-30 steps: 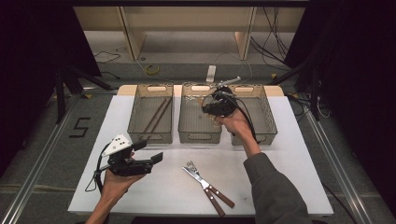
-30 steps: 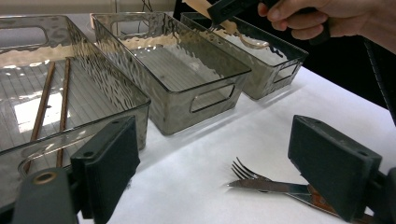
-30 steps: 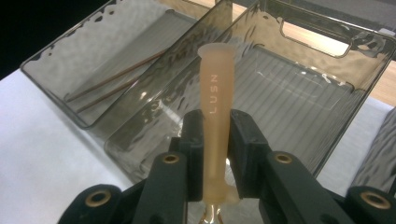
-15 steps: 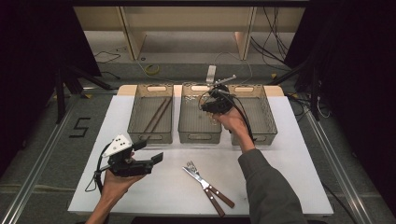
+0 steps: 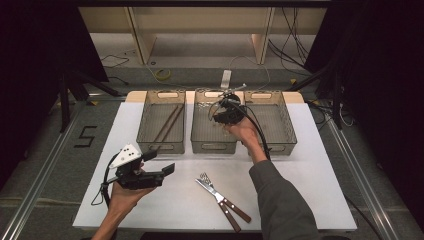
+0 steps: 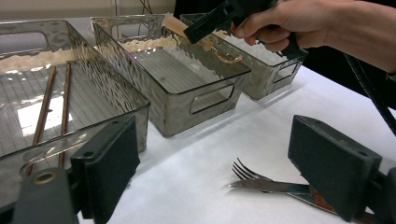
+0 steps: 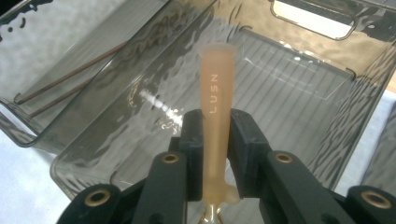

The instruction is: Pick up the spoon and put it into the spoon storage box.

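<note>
Three clear bins sit along the far edge of the surface, and your right tongs pinch a tan handle over the middle bin. Your left tongs stay spread, near left, beside the fork.

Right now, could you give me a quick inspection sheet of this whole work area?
Surface: white table, flat.
Job's things: three clear bins; middle bin under a tan-handled utensil.
Clutter: two chopsticks in the left bin; fork and knife on the table.
Grippers: right tool shut on the utensil; left tool open, holding nothing.
Cables: black cable along the right forearm.
Surroundings: shelving, floor wires behind.
</note>
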Available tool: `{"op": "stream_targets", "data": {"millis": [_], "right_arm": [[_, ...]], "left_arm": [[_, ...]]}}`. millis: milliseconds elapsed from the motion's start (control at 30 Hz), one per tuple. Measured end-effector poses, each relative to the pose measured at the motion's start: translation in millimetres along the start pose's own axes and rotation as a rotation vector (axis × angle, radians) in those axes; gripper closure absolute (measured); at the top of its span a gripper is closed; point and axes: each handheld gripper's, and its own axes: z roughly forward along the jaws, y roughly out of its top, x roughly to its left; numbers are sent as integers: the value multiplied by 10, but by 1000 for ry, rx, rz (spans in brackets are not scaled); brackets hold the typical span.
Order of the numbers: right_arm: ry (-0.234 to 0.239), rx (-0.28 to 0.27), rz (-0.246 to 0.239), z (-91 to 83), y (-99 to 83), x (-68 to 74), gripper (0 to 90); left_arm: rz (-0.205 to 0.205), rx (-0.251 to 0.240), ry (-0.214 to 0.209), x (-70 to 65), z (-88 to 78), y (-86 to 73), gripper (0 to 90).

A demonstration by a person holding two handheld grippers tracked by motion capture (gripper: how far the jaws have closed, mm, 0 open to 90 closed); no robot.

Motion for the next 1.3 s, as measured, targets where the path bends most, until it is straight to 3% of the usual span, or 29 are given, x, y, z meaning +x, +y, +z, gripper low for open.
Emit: {"op": "stream_targets", "data": {"millis": [233, 367, 533, 833, 1000, 1300], "right_arm": [[-11, 20, 16, 73, -13, 12, 751], [17, 23, 48, 95, -17, 2, 543], [21, 15, 32, 6, -9, 15, 445], [58, -14, -66, -372, -132, 149, 365], [80, -10, -96, -550, -248, 219, 347], [108, -2, -163, -765, -453, 374, 339]], "left_arm": [[0, -1, -2, 3, -2, 1, 156], [-1, -1, -1, 2, -2, 2, 155], [-7, -5, 2, 6, -10, -1, 155], [-6, 3, 3, 13, -1, -5, 155], [-11, 0, 4, 13, 3, -5, 154], [-13, 0, 5, 14, 2, -6, 155]]}}
